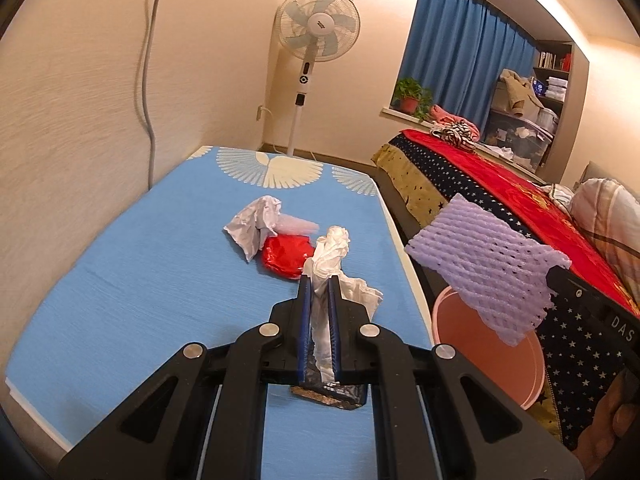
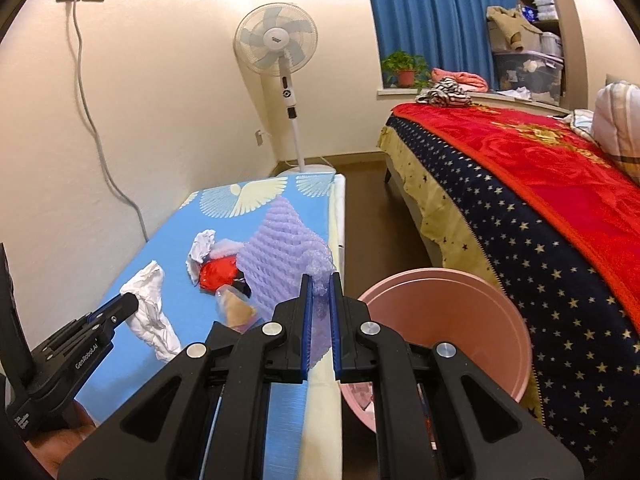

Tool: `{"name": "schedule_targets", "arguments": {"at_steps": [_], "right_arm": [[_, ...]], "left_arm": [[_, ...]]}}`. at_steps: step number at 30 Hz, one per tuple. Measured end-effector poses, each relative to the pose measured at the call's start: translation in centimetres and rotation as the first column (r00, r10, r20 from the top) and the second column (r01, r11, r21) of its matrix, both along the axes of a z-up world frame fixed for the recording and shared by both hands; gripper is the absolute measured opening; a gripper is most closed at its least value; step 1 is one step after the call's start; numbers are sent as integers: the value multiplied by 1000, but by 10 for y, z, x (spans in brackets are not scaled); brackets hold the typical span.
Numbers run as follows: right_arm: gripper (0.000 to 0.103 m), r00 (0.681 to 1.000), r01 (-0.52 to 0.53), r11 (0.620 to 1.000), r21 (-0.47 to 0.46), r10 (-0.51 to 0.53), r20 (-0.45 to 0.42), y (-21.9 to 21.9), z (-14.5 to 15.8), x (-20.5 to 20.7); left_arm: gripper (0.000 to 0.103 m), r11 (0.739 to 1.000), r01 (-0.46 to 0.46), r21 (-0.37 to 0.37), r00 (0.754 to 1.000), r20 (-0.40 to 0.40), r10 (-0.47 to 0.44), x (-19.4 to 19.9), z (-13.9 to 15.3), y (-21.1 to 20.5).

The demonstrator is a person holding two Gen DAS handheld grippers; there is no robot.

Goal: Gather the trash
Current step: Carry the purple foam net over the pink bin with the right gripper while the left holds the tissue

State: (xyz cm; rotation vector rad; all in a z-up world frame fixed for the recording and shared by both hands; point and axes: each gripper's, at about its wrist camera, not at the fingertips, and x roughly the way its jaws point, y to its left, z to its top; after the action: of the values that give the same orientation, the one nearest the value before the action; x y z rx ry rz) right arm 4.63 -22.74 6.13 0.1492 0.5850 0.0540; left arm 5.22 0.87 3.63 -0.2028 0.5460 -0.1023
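My left gripper (image 1: pixel 319 280) is shut on a crumpled white tissue (image 1: pixel 330 252), lifted above the blue table (image 1: pixel 140 280); the right wrist view shows the same left gripper (image 2: pixel 134 300) and tissue (image 2: pixel 150 312) at the lower left. My right gripper (image 2: pixel 320 278) is shut on a purple foam net (image 2: pixel 280 256), which in the left wrist view hangs as a purple foam net (image 1: pixel 488 264) over the pink bin (image 1: pixel 516 368). On the table lie a crumpled white paper (image 1: pixel 256 224), a red wrapper (image 1: pixel 286 256) and a dark foil wrapper (image 1: pixel 332 396).
The pink bin (image 2: pixel 448 320) stands on the floor between the table and a bed with a red and starred blanket (image 2: pixel 540 200). A standing fan (image 2: pixel 276 48) is beyond the table's far end. A clear wrapper with something brown (image 2: pixel 236 308) lies on the table.
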Motion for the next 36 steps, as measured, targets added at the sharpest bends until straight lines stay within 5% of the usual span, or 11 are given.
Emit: {"name": "schedule_targets", "arguments": {"at_steps": [36], "right_arm": [[8,952,307,947,-93,-306,26,-70,8,-15]], "left_arm": [[8,984,173,-32,985,-9,-174,17,-9,-89]]}}
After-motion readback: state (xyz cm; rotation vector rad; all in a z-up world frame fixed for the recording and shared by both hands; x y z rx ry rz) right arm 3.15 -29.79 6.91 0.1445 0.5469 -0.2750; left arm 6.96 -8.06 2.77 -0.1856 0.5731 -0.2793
